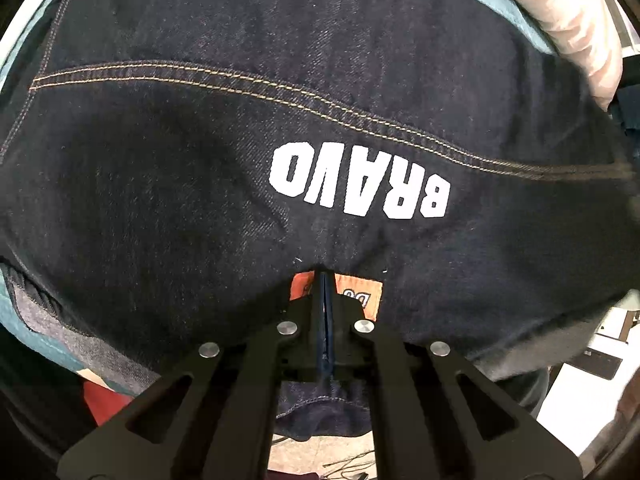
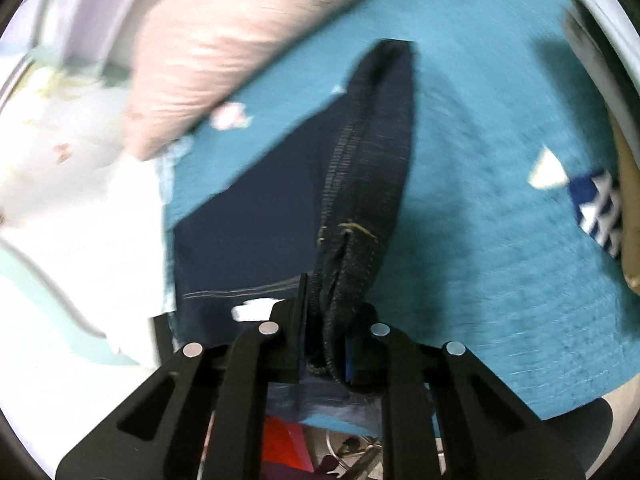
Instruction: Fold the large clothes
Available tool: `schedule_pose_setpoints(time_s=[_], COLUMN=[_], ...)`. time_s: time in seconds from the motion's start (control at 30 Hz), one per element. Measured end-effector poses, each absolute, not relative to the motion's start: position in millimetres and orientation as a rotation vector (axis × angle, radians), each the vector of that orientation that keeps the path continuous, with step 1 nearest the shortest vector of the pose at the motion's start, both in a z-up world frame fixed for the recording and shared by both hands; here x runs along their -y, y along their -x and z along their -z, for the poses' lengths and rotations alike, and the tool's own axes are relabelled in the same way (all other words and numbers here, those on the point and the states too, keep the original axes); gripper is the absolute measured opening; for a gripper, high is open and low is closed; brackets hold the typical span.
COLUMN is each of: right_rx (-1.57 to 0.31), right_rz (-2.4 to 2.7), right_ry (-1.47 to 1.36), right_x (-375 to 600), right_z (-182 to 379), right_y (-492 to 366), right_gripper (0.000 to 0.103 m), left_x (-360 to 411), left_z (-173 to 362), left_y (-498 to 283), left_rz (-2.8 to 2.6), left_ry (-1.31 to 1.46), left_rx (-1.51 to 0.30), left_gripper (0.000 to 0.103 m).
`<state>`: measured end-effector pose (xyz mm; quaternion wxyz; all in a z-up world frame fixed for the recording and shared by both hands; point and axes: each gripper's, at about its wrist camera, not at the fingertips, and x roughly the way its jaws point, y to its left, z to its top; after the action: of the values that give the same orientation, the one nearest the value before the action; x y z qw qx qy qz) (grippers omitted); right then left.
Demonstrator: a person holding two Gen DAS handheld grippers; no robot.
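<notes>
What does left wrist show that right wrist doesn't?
Left wrist only: white BRAVO lettering, tan double stitching, an orange label by the left gripper. Right wrist only: a hemmed edge bunched in the right gripper, a white triangle print. Both: dark denim garment, teal cover, pink pillow, jaws shut on denim.

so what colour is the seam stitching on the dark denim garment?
Tan double stitching, clearest in left wrist view.
</notes>
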<state>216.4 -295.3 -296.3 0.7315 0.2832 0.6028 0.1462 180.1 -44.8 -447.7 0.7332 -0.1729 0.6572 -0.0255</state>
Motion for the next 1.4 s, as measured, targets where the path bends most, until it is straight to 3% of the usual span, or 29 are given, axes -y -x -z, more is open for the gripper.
schedule_pose_setpoints(time_s=[0.27, 0.67, 1.3, 1.4], right_rx=[-1.271, -1.325, -1.493, -1.519], right_rz=[-0.505, -0.605, -0.674, -0.728], right_ry=[-0.502, -0.315, -0.164, -0.175], right_x=[204.6, 91.7, -60.7, -83.3], right_z=[226.2, 202.0, 241.8, 249.3], right_y=[-212.8, -205.5, -208.0, -207.3], right_gripper=[0.012, 0.012, 0.013, 0.009], left_x=[51.9, 21.6, -129.3, -148.7], left_z=[447.0, 426.1, 374.5, 376.9], left_y=[-173.2, -149.8, -87.1, -85.1], left_rz=[0.071, 0.14, 0.012, -0.045], left_ry=[0.339, 0.401, 0.416, 0.418], left_rx=[-1.42, -1.39, -1.193, -1.191], left_gripper=[0.002, 0.003, 0.003, 0.003])
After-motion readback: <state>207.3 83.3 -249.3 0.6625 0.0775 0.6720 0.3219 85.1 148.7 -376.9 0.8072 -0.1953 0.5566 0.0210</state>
